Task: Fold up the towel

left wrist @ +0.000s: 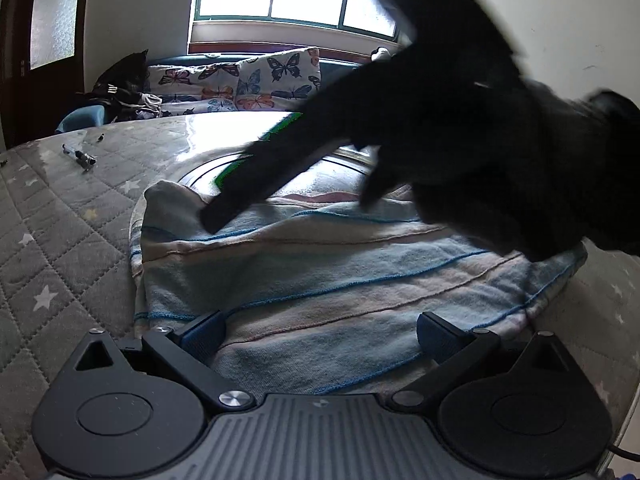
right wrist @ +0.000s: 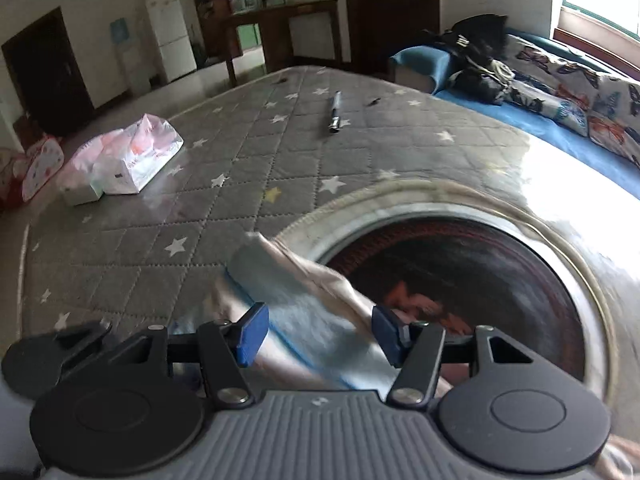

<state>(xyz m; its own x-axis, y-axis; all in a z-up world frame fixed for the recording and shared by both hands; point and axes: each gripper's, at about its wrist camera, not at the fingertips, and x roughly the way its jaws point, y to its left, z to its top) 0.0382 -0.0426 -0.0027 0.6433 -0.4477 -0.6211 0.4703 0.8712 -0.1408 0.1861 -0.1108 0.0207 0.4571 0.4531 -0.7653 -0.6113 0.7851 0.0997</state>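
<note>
Quilted table cover (left wrist: 72, 240) lies under my towel (left wrist: 320, 276), which stretches ahead of my open, empty left tongs (left wrist: 320, 336), while my right tongs (right wrist: 316, 334), also open, straddle a blurred corner, probably for folding.

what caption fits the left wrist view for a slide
Open left gripper over a striped towel on a star-quilted table, a dark blurred shape crossing above.
</note>
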